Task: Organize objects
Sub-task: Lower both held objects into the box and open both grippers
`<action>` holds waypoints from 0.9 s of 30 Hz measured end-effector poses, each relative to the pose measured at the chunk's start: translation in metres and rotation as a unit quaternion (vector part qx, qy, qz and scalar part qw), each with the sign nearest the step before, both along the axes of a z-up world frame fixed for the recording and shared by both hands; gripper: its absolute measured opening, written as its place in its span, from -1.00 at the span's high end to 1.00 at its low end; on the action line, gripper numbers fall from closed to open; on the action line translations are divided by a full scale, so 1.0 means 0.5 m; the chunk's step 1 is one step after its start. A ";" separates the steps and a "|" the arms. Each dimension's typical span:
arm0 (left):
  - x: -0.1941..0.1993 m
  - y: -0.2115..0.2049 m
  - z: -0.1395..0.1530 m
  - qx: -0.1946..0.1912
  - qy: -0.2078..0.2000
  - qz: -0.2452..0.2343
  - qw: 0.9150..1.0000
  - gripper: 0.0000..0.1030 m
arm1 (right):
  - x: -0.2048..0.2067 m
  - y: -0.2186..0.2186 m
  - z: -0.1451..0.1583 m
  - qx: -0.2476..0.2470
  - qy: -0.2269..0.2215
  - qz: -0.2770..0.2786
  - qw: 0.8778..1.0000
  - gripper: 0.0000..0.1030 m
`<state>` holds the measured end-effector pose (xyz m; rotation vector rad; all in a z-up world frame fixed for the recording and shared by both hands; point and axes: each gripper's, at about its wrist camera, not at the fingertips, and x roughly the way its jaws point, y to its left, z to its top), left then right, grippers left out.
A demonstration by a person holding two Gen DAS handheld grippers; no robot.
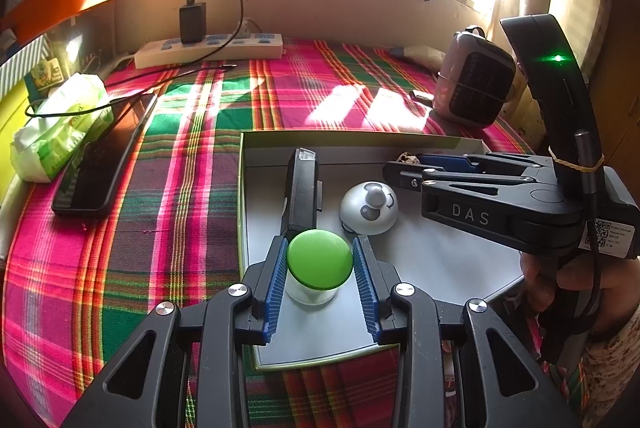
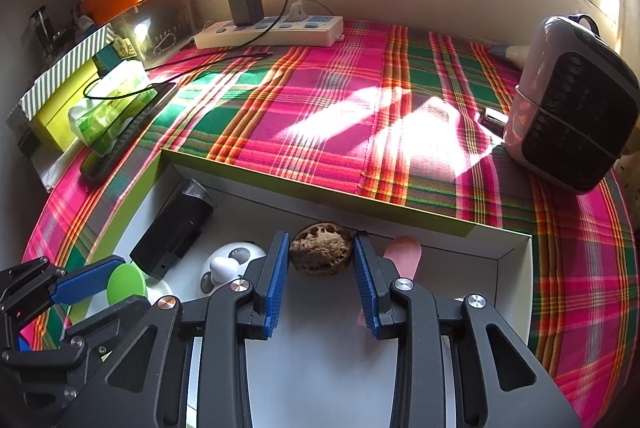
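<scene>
Left claw [image 1: 320, 260]: clenched on round green-capped white jar [image 1: 319, 259], dead centre between pads.
Right claw [image 2: 321, 255]: grasping wrinkled brown walnut [image 2: 321, 254].
Shallow white cardboard box [image 2: 460, 252]: under both; black rectangular device [image 1: 302, 188] at 11 o'clock of jar.

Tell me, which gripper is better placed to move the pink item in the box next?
Probably the right gripper: the pink item lies just beside its fingers, though it holds the walnut.

pink object [image 2: 404, 256] half hidden (behind fingers [image 2: 366, 284])
</scene>
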<state>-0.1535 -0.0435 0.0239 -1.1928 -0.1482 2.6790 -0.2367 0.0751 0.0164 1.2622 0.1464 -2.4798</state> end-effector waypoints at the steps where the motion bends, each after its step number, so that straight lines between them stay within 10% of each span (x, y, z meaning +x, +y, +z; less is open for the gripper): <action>1: 0.000 0.000 0.000 0.000 0.000 0.000 1.000 0.39 | 0.000 0.000 0.000 0.001 0.001 -0.001 1.000 0.34; 27: 0.009 0.008 0.001 -0.001 0.000 -0.002 1.000 0.21 | 0.025 0.009 0.020 -0.007 0.017 -0.006 1.000 0.04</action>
